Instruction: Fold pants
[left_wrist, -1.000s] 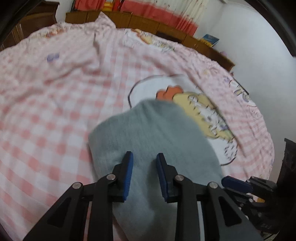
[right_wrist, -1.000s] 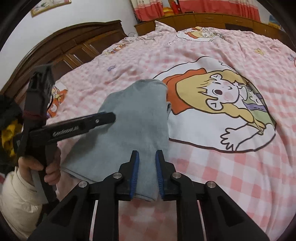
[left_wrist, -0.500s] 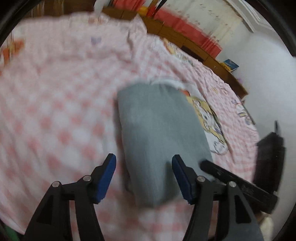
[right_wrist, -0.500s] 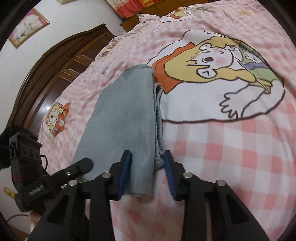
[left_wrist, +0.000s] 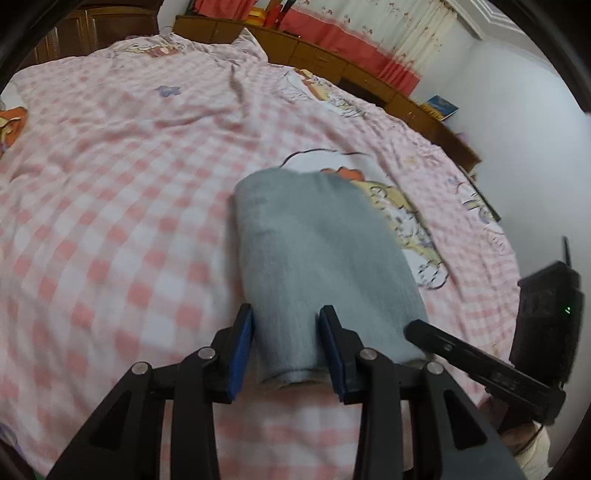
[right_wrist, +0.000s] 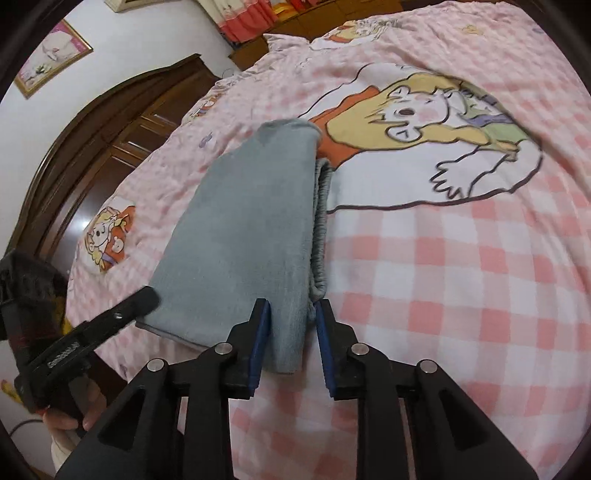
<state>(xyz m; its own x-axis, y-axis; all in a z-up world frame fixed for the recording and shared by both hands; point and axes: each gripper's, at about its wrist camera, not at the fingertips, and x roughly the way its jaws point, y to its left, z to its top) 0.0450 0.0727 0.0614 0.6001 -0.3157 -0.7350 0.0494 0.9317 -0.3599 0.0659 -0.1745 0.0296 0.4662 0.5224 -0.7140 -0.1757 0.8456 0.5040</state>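
Folded grey fleece pants (left_wrist: 317, 258) lying flat on the pink-and-white checked bedspread (left_wrist: 110, 221). Left gripper (left_wrist: 286, 345) just narrowing, straddling the near edge without pinching. Right gripper (right_wrist: 291, 332) closing likewise, slack around the near right corner.

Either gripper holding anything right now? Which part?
Nothing gripped yet. Left gripper and right gripper each straddle the near edge of the folded grey pants; jaws have just been closing, but the pads don't pinch the cloth.
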